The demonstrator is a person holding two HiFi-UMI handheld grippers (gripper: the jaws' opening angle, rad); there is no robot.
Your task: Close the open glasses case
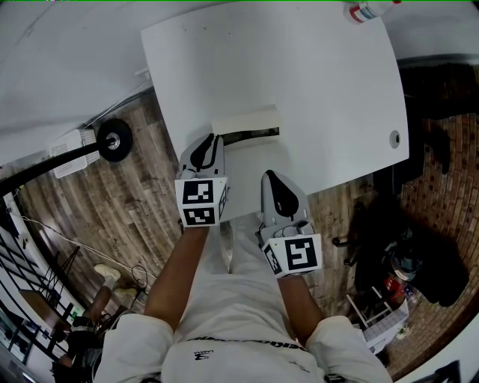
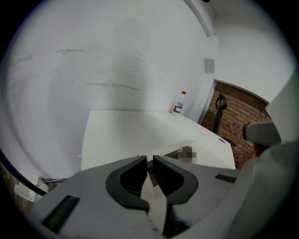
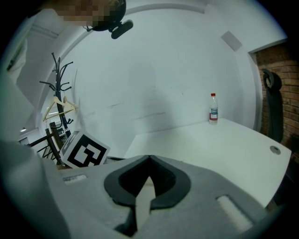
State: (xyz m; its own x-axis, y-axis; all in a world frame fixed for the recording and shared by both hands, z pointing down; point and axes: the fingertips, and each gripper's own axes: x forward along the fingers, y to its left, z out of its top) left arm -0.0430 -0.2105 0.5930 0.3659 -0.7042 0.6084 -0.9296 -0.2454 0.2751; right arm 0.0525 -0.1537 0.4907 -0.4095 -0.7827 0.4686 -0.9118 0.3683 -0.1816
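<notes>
The open glasses case (image 1: 247,124) lies on the white table (image 1: 329,82) near its front edge. Its cream lid is raised and a dark interior shows beneath it. My left gripper (image 1: 212,139) sits just to the left of the case, its tips almost at the case's end. In the left gripper view the case (image 2: 176,146) lies right beyond the left gripper (image 2: 150,161), whose jaws stand nearly together with only a thin slit and nothing in it. My right gripper (image 1: 270,176) hovers over the table's front edge, below the case. It is shut and empty (image 3: 149,159).
A water bottle (image 1: 366,10) with a red cap stands at the table's far corner, also seen as the bottle (image 3: 213,108) in the right gripper view. A cable grommet (image 1: 394,138) marks the right edge. Wood floor, a chair base and dark bags surround the table.
</notes>
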